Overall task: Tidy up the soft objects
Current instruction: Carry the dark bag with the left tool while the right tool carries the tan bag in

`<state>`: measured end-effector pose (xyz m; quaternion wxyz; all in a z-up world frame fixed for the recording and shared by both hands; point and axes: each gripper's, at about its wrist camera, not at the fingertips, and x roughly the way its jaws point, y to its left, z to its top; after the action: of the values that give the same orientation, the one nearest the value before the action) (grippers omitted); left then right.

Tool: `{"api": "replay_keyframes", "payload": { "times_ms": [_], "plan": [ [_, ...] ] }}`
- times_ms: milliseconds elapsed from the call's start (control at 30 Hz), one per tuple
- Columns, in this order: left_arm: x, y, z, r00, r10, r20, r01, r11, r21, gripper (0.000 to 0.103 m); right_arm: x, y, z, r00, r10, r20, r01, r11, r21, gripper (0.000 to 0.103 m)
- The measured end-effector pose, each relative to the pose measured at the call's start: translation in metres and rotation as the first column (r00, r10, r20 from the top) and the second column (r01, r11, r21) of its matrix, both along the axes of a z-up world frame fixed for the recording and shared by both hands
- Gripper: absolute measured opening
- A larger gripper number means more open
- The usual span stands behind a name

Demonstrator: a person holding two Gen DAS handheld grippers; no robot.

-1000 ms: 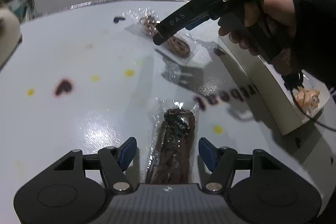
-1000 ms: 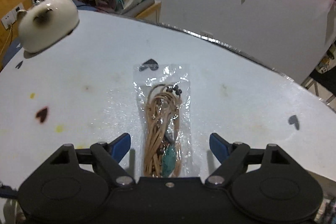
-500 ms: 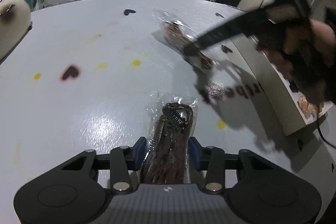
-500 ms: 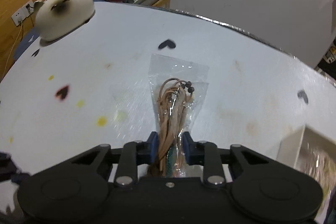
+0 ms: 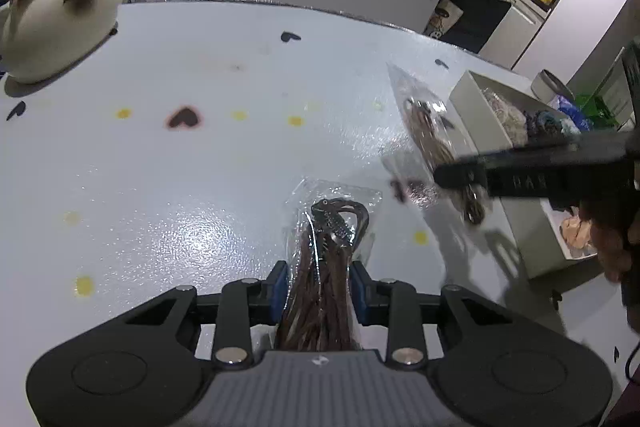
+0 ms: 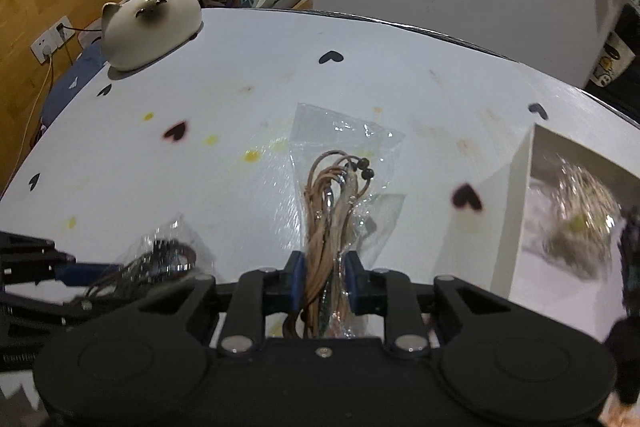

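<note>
The left gripper (image 5: 319, 285) is clamped on the near end of a bag of cords (image 5: 326, 251), whose far end reaches forward over the table (image 5: 160, 167). To its right, the right gripper (image 6: 325, 281) grips a second bag of cords (image 6: 336, 211) held above the tabletop. Right of both stands an open box (image 5: 476, 119) with wrapped bundles (image 5: 506, 113) inside, though blur leaves their number unclear. At the table's far left edge sits a cat-shaped ceramic pot (image 5: 56, 23), well apart from the bags.
</note>
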<state>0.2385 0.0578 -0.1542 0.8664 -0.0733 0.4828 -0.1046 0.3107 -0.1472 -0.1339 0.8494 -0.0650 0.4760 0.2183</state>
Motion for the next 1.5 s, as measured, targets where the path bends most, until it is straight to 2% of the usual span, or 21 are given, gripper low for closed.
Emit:
{"api": "replay_keyframes", "payload": {
  "times_ms": [500,767,933,1200,1367,1500],
  "plan": [
    [-0.031,-0.013,0.037,0.994,0.058,0.088,-0.056,0.998,-0.026,0.034,-0.075,-0.025,0.029,0.996,-0.088,0.029,0.085,0.993,0.086,0.023],
    [-0.035,-0.052,0.07,0.983,0.08,0.166,-0.072,0.996,-0.055,0.034,-0.092,-0.072,0.058,0.985,-0.148,0.086,0.133,0.978,0.158,0.023],
    [-0.03,-0.084,0.078,0.981,0.086,0.173,-0.074,0.994,-0.075,0.034,-0.092,-0.108,0.067,0.978,-0.182,0.102,0.163,0.971,0.178,0.023],
    [-0.017,-0.14,0.078,0.984,0.082,0.158,-0.059,0.988,-0.144,0.034,-0.084,-0.172,0.062,0.972,-0.227,0.064,0.208,0.953,0.222,0.023],
    [-0.011,-0.161,0.076,0.983,0.116,0.144,-0.092,0.982,-0.168,0.034,-0.066,-0.21,0.042,0.962,-0.272,-0.028,0.269,0.92,0.285,0.023],
    [-0.009,-0.173,0.075,0.98,0.146,0.137,-0.124,0.98,-0.158,0.034,-0.049,-0.228,0.023,0.95,-0.306,-0.067,0.312,0.905,0.291,0.023]
  ]
}}
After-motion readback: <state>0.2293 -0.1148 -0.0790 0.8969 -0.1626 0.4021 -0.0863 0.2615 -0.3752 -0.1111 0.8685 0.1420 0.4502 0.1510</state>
